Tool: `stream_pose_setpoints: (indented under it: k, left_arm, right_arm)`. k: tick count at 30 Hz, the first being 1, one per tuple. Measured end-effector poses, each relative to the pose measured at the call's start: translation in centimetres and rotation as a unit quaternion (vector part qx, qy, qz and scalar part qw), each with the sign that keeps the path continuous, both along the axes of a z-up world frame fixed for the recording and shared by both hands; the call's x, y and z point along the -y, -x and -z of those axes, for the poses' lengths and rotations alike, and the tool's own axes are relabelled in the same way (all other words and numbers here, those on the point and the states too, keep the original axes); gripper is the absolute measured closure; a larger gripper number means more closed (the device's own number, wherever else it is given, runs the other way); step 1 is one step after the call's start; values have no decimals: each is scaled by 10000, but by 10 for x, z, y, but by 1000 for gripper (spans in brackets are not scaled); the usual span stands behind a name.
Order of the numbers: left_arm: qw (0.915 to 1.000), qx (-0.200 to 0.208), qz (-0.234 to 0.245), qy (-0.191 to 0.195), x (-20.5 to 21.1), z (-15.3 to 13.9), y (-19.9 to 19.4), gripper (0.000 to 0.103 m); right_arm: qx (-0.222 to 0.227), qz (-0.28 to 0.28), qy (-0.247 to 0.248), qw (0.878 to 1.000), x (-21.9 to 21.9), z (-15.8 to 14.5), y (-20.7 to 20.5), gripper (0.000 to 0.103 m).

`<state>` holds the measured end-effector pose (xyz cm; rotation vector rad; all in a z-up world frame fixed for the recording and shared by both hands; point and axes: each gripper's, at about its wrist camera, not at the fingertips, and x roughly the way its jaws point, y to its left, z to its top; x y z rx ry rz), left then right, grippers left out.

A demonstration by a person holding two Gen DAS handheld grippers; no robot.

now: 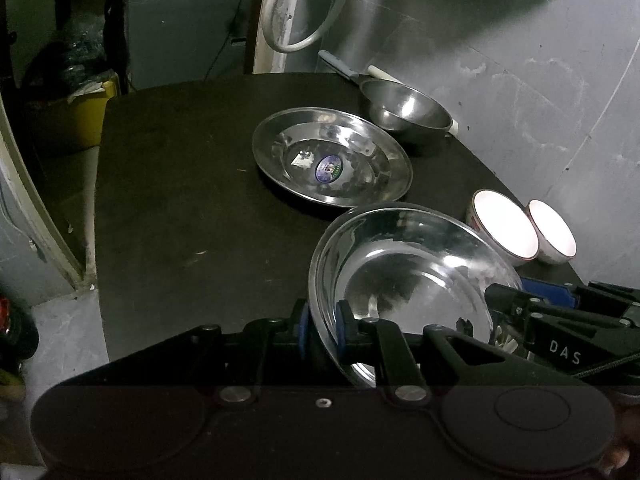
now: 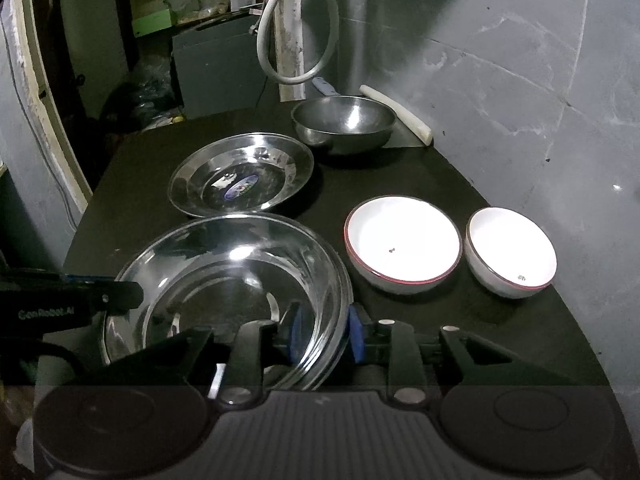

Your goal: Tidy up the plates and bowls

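A shiny steel deep plate (image 1: pixel 400 272) (image 2: pixel 224 280) sits at the near edge of the black table (image 1: pixel 180 200). My left gripper (image 1: pixel 322 328) is shut on its left rim, one blue pad on each side of the wall. My right gripper (image 2: pixel 325 334) straddles the right rim with its jaws apart: the outer pad is beside the rim and the inner finger stands clear inside the plate. Beyond lie a second steel plate with a round sticker (image 1: pixel 332 156) (image 2: pixel 240 176) and a steel bowl (image 1: pixel 408 112) (image 2: pixel 344 124). Two white bowls (image 2: pixel 402 240) (image 2: pixel 512 252) stand side by side at the right.
A knife (image 1: pixel 336 64) and a white handle (image 2: pixel 396 112) lie behind the steel bowl against the grey wall. A white hose loop (image 1: pixel 288 20) hangs above the table's far edge. The floor drops away left of the table, with a yellow bin (image 1: pixel 80 120) there.
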<state>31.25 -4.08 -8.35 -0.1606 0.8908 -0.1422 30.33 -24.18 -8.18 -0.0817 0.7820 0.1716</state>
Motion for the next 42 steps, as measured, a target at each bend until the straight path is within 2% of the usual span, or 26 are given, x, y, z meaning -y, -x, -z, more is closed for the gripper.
stream_pose_setpoints:
  k: [8, 10, 12, 13, 15, 24, 25, 27, 30, 35, 42]
  left_arm:
    - [10000, -30, -32, 57, -1, 1, 0, 84]
    - [9999, -30, -62, 87, -3, 0, 0, 77]
    - [9998, 16, -112, 146, -6, -2, 0, 61]
    - [9997, 35, -142, 176, -7, -3, 0, 57]
    - [9995, 70, -229, 224, -13, -6, -1, 42]
    - [9955, 283, -794, 423, -43, -13, -13, 2]
    - [9947, 309, -866, 467, -46, -12, -14, 1]
    - [9928, 340, -996, 573, -53, -12, -20, 1]
    - [9904, 351, -1168, 645, -61, -11, -31, 1]
    - [9866, 409, -1405, 720, -71, -6, -58, 1]
    - [9842, 607, -1502, 711, -73, 1, -101, 1]
  right_arm:
    - [-3, -48, 5, 10000, 0, 1, 1, 66]
    - [8, -80, 14, 10000, -2, 1, 2, 63]
    - [22, -114, 39, 9999, -3, 1, 2, 60]
    - [29, -126, 39, 9999, -3, 1, 3, 59]
    - [48, -136, 13, 9999, -3, -1, 3, 52]
    - [282, -167, -202, 9993, -7, -15, 6, 26]
    - [332, -176, -242, 9990, -8, -16, 5, 24]
    - [465, -178, -336, 9982, -8, -20, 2, 10]
    - [654, -181, -444, 9967, -9, -24, -5, 2]
    - [818, -197, -438, 9955, -14, -28, -29, 0]
    - [855, -185, -335, 9956, -21, -22, -77, 0]
